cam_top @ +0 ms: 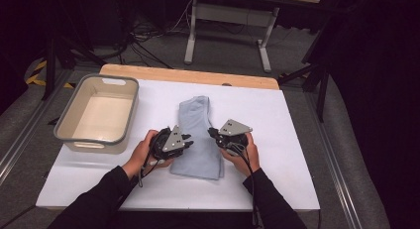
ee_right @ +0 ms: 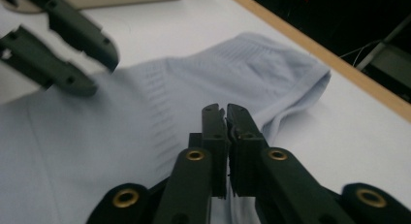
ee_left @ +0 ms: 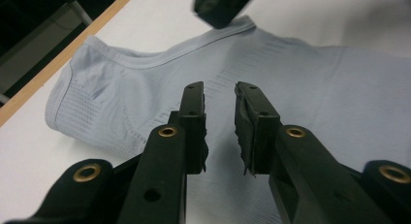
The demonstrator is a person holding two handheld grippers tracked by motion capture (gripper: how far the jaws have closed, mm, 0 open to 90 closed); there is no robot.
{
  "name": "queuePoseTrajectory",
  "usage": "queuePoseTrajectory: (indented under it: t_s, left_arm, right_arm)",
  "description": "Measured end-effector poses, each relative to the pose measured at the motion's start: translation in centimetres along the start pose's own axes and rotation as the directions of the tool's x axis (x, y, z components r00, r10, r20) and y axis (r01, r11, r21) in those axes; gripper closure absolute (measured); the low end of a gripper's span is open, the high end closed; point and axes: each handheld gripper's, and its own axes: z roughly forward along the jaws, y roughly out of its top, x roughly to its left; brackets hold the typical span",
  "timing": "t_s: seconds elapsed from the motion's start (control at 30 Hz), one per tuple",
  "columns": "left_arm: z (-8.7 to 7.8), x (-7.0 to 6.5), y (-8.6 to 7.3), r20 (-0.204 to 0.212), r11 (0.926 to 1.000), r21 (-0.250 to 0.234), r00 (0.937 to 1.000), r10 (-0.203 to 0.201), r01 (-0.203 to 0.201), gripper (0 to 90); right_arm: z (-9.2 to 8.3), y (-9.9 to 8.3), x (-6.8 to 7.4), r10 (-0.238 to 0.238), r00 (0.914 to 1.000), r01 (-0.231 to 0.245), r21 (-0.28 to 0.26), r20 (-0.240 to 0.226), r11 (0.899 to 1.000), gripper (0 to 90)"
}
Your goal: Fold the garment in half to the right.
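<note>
1. The shirt [cam_top: 200, 140] lies folded on the table [cam_top: 277, 120], in the middle of the high view, a long strip running from centre down to lower centre. Both my claws hover over its lower half.
2. My left claw [cam_top: 188, 142] sits left of centre in the high view, pointing right across the cloth. In the left gripper view its jaws stand a narrow gap apart with nothing between them; the pale blue cloth lies below.
3. My right claw [cam_top: 212, 133] sits right of centre, pointing left toward the other. In the right gripper view its jaws are almost together, only a slit between them, and I see no cloth pinched there.
4. I judge the shirt light, soft and limp. It will sag and unfold if I lift it by one point, and the thin knit may slip from a shallow pinch.
5. Best hold, I think: both claws at once, each biting through all layers at a folded edge, one on the left side and one on the right, so that the stack stays together.
6. The ribbed hem [ee_left: 145, 61] at the upper part of the left gripper view is thicker and should grip well.
7. The bin [cam_top: 98, 112] stands at the upper left of the high view, well apart from the shirt, open and with nothing in it.
8. Nothing lies between shirt and bin. Only my own claws are close, tips near each other, so I must mind them meeting.
</note>
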Motion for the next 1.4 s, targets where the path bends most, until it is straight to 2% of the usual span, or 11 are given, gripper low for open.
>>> queuePoseTrajectory:
  t_s: [0.1, 0.23, 0.3, 0.43, 0.6, 0.7, 0.83, 0.9, 1.0, 1.17, 1.4]
  left_arm:
    - [0.7, 0.2, -0.5, 0.018, 0.9988, 0.039, 0.9994, -0.030, 0.029, 69.5]
    - [1.1, 0.5, -1.2, 0.033, 0.9968, 0.054, 0.9976, -0.060, 0.059, 70.3]
    - [1.3, 0.5, -1.5, 0.044, 0.9958, 0.065, 0.9967, -0.068, 0.065, 70.1]
    - [1.8, 0.5, -2.0, 0.066, 0.9938, 0.082, 0.9946, -0.080, 0.075, 70.7]
    - [1.9, 0.4, -2.2, 0.065, 0.9933, 0.073, 0.9935, -0.094, 0.089, 71.0]
    - [1.7, 0.3, -2.0, 0.049, 0.9948, 0.062, 0.9952, -0.084, 0.081, 68.4]
    - [0.8, 0.2, -1.4, 0.037, 0.9971, 0.013, 0.9965, -0.075, 0.075, 62.5]
    - [0.2, 0.1, -1.0, 0.021, 0.9986, -0.003, 0.9984, -0.052, 0.052, 61.4]
    - [-0.1, 0.1, -0.9, 0.039, 0.9991, -0.014, 0.9985, -0.040, 0.040, 62.7]
    - [0.6, 0.2, -1.5, 0.110, 0.9986, 0.023, 0.9926, -0.050, 0.048, 67.9]
    - [1.5, -0.8, -2.1, 0.155, 0.9978, 0.063, 0.9875, -0.031, 0.022, 73.4]
  right_arm:
    - [-0.2, -1.1, 0.0, -0.005, 0.9995, 0.004, 0.034, 0.030, 0.999, 75.4]
    - [-0.4, -2.5, -0.9, 0.069, 0.9970, -0.071, 0.069, 0.034, 0.995, 68.2]
    - [-0.5, -2.9, -1.2, 0.083, 0.9962, -0.085, 0.076, 0.027, 0.993, 67.2]
    - [-0.1, -3.4, -1.3, 0.103, 0.9947, -0.102, 0.097, 0.001, 0.990, 75.6]
    - [0.4, -3.3, -0.9, 0.046, 0.9986, -0.049, 0.118, 0.026, 0.992, 80.9]
    - [0.2, -3.2, -0.9, 0.044, 0.9983, -0.047, 0.100, 0.038, 0.994, 83.2]
    - [-0.5, -2.7, -1.1, 0.038, 0.9970, -0.042, 0.068, 0.068, 0.997, 83.5]
    - [-0.9, -2.5, -1.3, 0.042, 0.9957, -0.046, 0.053, 0.082, 0.998, 83.5]
    - [-1.2, -2.4, -1.6, 0.053, 0.9942, -0.057, 0.039, 0.094, 0.998, 83.5]
    - [-0.4, -2.7, -1.8, 0.056, 0.9929, -0.062, 0.060, 0.106, 0.996, 83.4]
    - [0.9, -3.5, -2.0, 0.059, 0.9928, -0.070, 0.104, 0.105, 0.992, 82.8]
